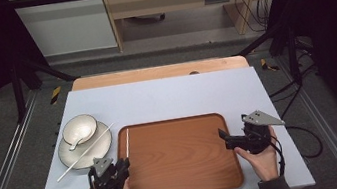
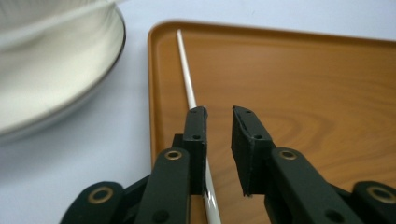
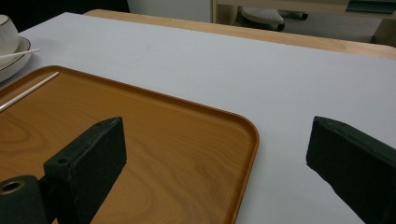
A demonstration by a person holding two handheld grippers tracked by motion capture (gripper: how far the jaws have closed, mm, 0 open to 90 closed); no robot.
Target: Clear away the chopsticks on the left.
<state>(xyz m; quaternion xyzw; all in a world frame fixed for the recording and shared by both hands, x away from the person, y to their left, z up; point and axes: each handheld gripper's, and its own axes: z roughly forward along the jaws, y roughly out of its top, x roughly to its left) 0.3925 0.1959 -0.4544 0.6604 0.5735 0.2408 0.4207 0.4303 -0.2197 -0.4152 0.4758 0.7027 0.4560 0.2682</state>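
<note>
Along the left edge of the wooden tray [image 1: 180, 156] lies one white chopstick [image 2: 187, 79], just set down inside the rim — the left gripper [image 2: 218, 114] stands over it with jaws parted, no longer pinching. Its twin [image 1: 84, 152] rests across the plate [image 1: 82, 155] beside the bowl [image 1: 79, 128], likely next. At the tray's right edge, the right gripper [image 3: 217, 154] waits wide open, empty.
</note>
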